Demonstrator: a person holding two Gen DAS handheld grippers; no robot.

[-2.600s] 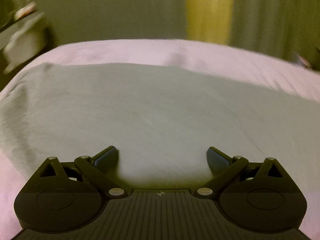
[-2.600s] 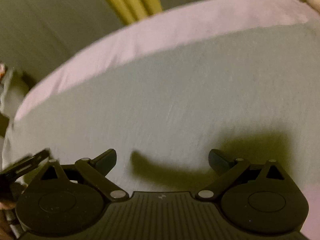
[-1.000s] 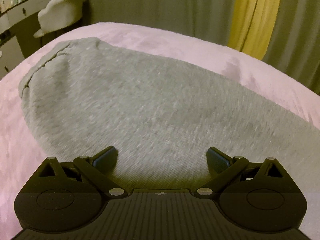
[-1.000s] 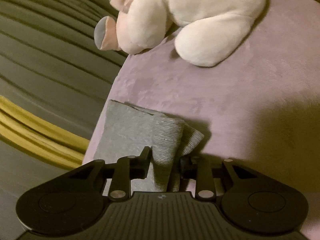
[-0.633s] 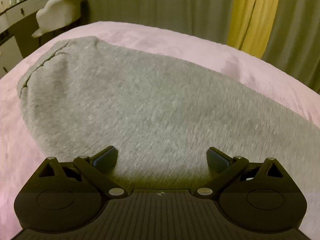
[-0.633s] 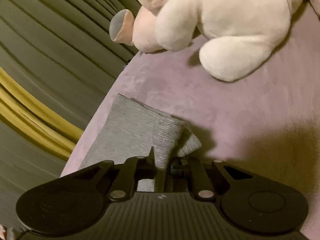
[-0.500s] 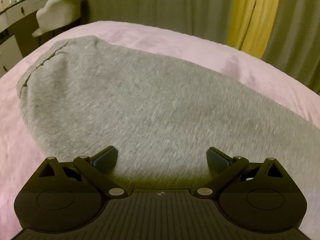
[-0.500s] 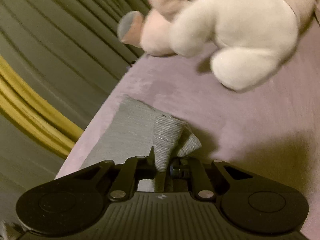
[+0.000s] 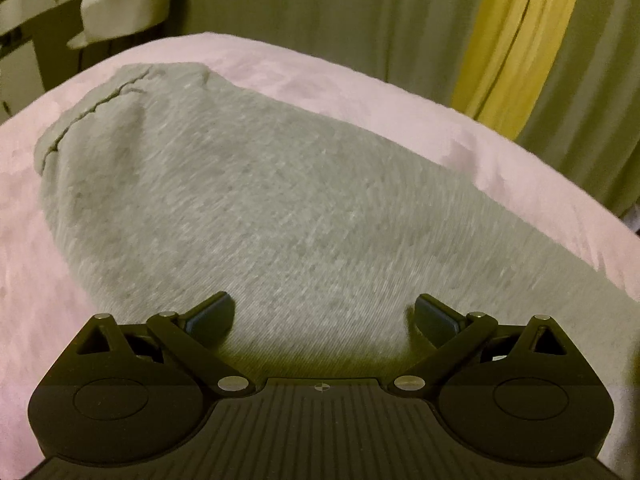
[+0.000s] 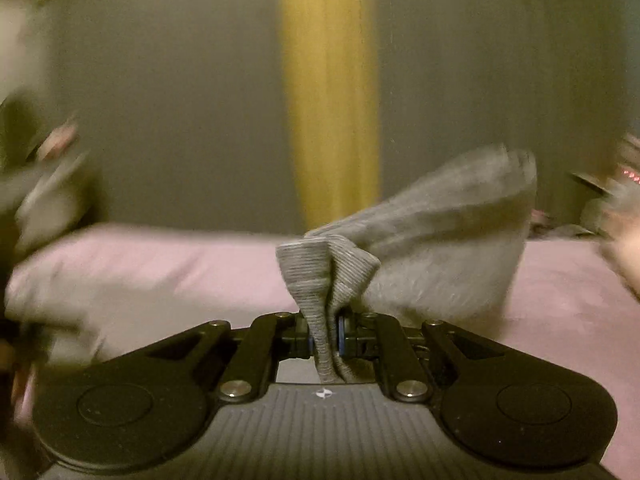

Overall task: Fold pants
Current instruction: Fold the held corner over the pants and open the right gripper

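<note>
My right gripper [image 10: 324,338] pinches the pants [image 10: 440,236] by their ribbed cuff [image 10: 320,276] at lower centre, above the pink bedspread [image 10: 180,264].

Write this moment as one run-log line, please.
left hand-held gripper: open above grey knit pants | right hand-held gripper: shut on ribbed cuff, lifted | pink bedspread

Right wrist view motion-blurred: objects at left edge [image 10: 44,200] and right edge [image 10: 624,208] unidentifiable. Grey pants [image 9: 280,208] cut off at right edge, leg end unseen; weave smeared.
</note>
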